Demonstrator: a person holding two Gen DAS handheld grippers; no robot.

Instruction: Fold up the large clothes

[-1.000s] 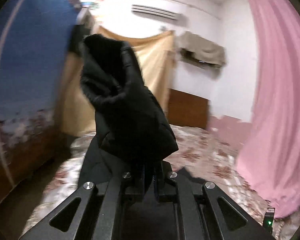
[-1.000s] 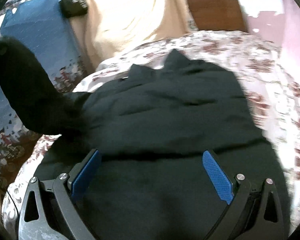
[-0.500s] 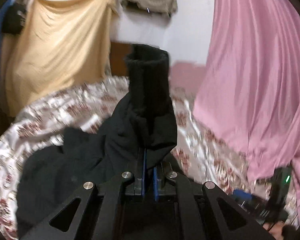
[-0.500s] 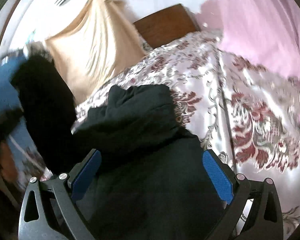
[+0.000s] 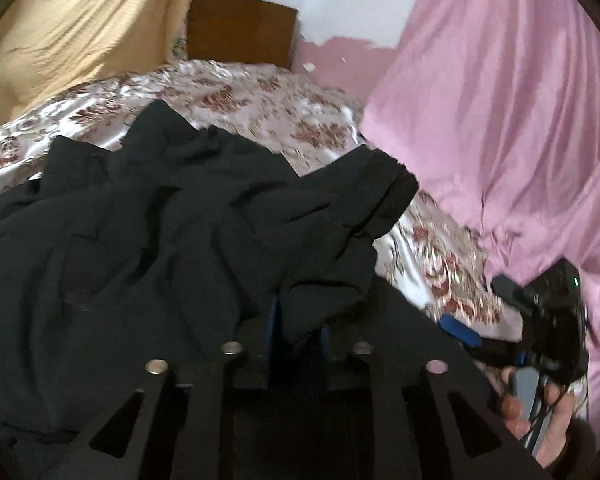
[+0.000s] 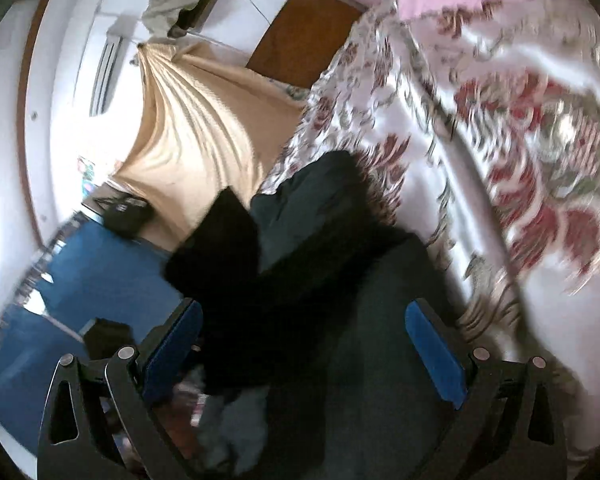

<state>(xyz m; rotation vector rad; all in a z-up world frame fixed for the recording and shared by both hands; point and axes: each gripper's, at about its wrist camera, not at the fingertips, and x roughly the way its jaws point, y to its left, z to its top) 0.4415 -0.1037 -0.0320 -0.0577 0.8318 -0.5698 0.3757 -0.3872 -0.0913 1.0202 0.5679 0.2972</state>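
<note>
A large black garment point(image 5: 148, 216) lies crumpled on the floral bedspread point(image 5: 284, 116). My left gripper point(image 5: 298, 332) is shut on a black sleeve point(image 5: 352, 208), which is laid across the garment's body with its cuff pointing right. My right gripper point(image 6: 302, 344) is open and empty, tilted, just above the black garment point(image 6: 340, 240). It also shows at the right edge of the left wrist view point(image 5: 540, 320), held in a hand.
A pink curtain point(image 5: 500, 100) hangs along the right of the bed. A wooden headboard point(image 5: 240, 32) and a beige drape point(image 5: 76, 28) stand behind it. A blue cloth point(image 6: 80, 280) hangs at the left in the right wrist view.
My left gripper has swung the sleeve from up in the air down and to the right, over the garment's body. My right gripper has rolled and moved right, staying open.
</note>
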